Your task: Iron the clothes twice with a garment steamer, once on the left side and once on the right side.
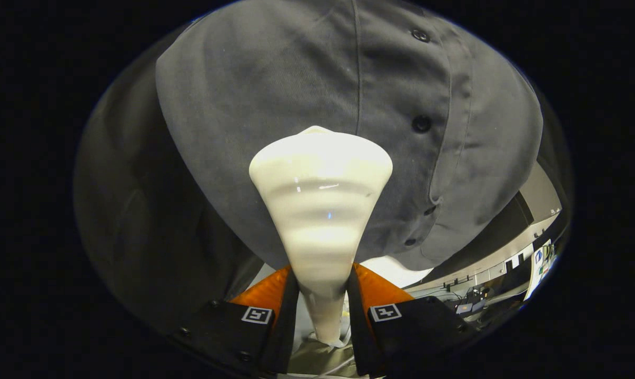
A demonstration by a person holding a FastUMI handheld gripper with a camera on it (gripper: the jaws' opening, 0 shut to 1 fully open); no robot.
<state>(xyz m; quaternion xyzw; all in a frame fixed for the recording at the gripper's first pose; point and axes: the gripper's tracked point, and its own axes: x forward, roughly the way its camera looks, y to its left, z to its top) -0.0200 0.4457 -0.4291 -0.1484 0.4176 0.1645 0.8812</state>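
Gripper (321,295): both fingers clamped on the white steamer's (320,210) narrow handle | steamer head: wide end against a hanging grey shirt (275,84) | buttons (421,123): just right of the head

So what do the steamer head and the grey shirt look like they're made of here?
Steamer head, shut between the gripper fingers: looks like glossy off-white moulded plastic, judging by its small sharp highlights and smooth banded sheen.
Grey shirt: matte woven cloth, probably cotton or a blend, with soft creases, a stitched placket and dark buttons.
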